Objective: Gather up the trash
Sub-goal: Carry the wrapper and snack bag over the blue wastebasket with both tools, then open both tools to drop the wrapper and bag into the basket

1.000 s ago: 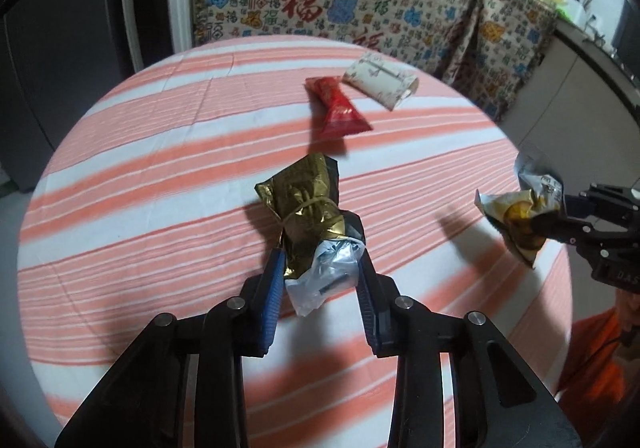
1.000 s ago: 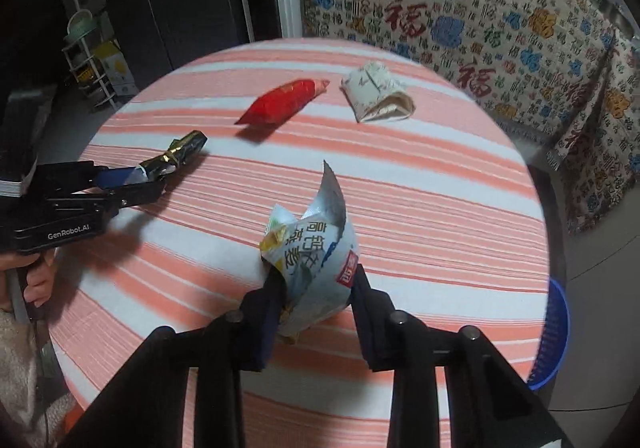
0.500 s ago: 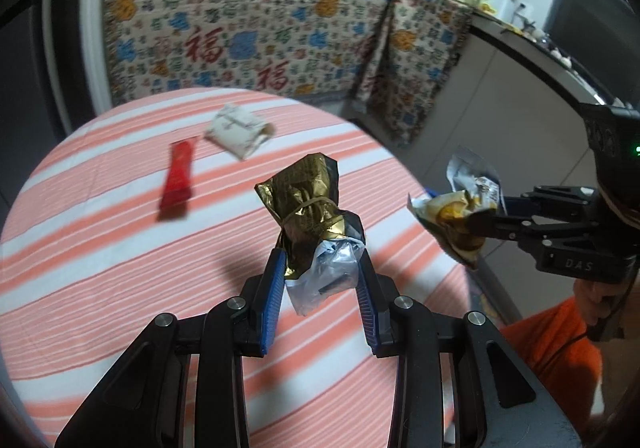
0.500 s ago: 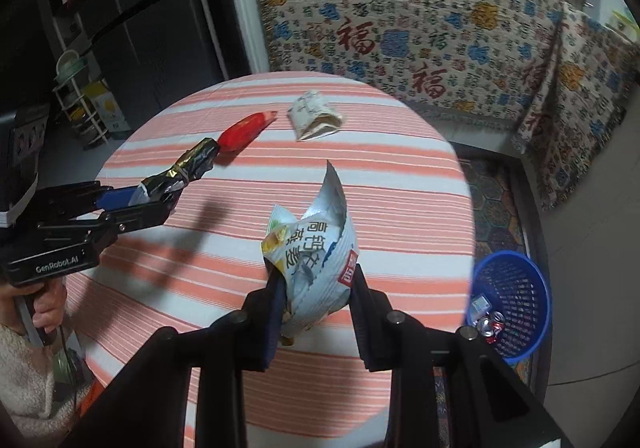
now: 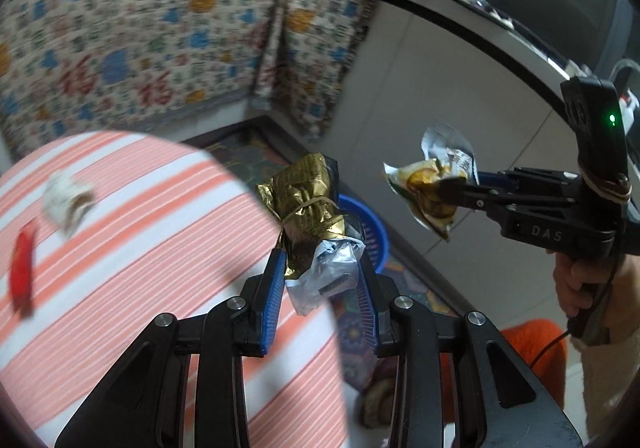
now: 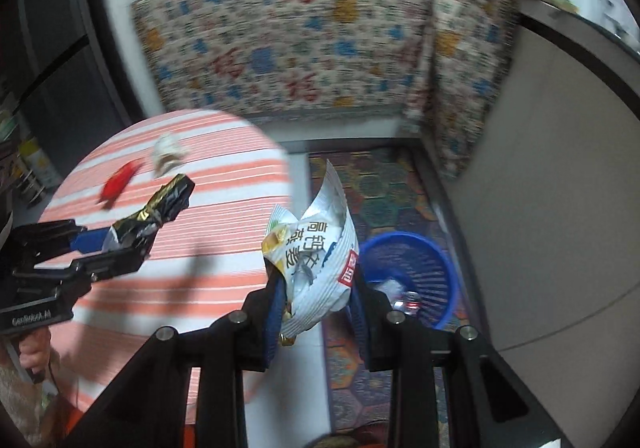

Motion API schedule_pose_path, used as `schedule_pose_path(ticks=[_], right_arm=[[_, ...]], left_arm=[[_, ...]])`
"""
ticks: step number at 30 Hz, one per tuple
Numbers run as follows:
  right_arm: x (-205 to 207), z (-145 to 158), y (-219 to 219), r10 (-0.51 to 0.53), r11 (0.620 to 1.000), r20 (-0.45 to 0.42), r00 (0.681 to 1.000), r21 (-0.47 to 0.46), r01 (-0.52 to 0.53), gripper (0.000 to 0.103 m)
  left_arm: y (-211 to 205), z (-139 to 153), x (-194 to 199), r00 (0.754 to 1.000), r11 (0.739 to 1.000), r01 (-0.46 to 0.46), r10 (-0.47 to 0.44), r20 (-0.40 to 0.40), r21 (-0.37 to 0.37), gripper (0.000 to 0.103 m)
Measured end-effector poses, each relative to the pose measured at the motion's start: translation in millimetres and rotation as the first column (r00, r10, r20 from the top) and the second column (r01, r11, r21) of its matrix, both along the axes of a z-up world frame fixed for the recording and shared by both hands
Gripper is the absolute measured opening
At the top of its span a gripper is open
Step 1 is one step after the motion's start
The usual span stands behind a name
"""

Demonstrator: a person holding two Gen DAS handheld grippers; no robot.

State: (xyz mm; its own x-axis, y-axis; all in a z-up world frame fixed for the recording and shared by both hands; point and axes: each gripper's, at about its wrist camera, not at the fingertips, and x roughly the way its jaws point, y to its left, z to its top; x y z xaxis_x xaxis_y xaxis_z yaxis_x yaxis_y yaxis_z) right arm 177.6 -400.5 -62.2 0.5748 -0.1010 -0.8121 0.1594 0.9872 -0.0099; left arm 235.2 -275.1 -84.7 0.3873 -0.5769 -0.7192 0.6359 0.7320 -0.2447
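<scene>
My left gripper (image 5: 320,268) is shut on a crumpled gold foil wrapper (image 5: 308,204) with a silver end, held past the right edge of the striped table (image 5: 120,248). My right gripper (image 6: 316,288) is shut on a white snack bag (image 6: 316,252) and holds it in the air left of and above the blue trash basket (image 6: 424,260) on the floor. The basket (image 5: 374,236) shows partly behind the gold wrapper in the left wrist view. The right gripper (image 5: 448,192) with its bag (image 5: 432,184) hangs at the right there. The left gripper (image 6: 132,236) shows at the left in the right wrist view.
A red wrapper (image 5: 22,268) and a crumpled white paper packet (image 5: 66,200) lie on the table; both also show in the right wrist view, the red wrapper (image 6: 118,184) and the white packet (image 6: 166,154). A patterned cloth (image 6: 300,40) covers furniture behind. A grey cabinet wall (image 6: 540,188) stands right of the basket.
Both grippers have swung right, away from the table middle toward its right edge and the floor. The blue basket has come into view close below. Both keep their wrappers.
</scene>
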Motion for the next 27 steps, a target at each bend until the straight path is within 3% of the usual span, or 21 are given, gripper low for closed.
schedule_pose_path(ticks=[6,13,27], right_arm=[[6,-14,-75,-0.113,0.994,-0.017,0.994,0.014,0.113,0.031],[22,-42,-140,-0.17,0.984,-0.044,0.984,0.04,0.172,0.031],[56,-106,-213,-0.239,0.959,-0.118,0.964,0.128,0.253,0.032]], left_arm=[[-81,-19,19,0.998,0.998,0.064,-0.064,-0.015,0.008,0.034],[-150,-54,47,0.994,0.995,0.096,-0.095,-0.05,0.035,0.034],[-202,-110,81,0.993,0.991,0.095,-0.089,-0.077,0.09,0.035]])
